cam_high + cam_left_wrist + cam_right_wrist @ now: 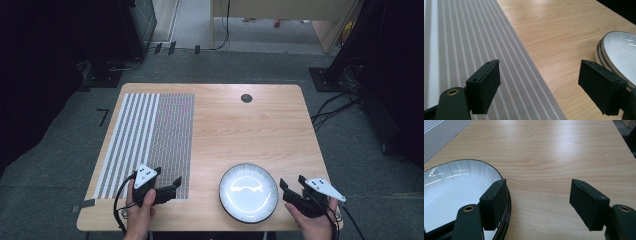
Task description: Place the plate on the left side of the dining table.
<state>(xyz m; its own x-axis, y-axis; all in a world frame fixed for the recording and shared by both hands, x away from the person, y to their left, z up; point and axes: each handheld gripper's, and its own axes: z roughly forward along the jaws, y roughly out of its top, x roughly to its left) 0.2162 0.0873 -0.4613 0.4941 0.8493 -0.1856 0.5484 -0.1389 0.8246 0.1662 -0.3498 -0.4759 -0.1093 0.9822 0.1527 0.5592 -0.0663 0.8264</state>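
A stack of white plates with dark rims (248,192) rests near the table's front edge, right of centre; it also shows as plates (621,50) and plates (454,192). A grey striped placemat (150,140) lies on the left half of the table, seen close as the placemat (461,45). My left gripper (172,186) is open over the mat's front right corner, jaws wide in its own view (546,85). My right gripper (291,187) is open just right of the plates, one jaw over the rim (544,205). Nothing is held.
The wooden table (240,125) has a small dark round cap (246,98) near its far edge. Bare wood spreads between mat and plates and behind them. Cables and dark equipment stand on the carpet around the table.
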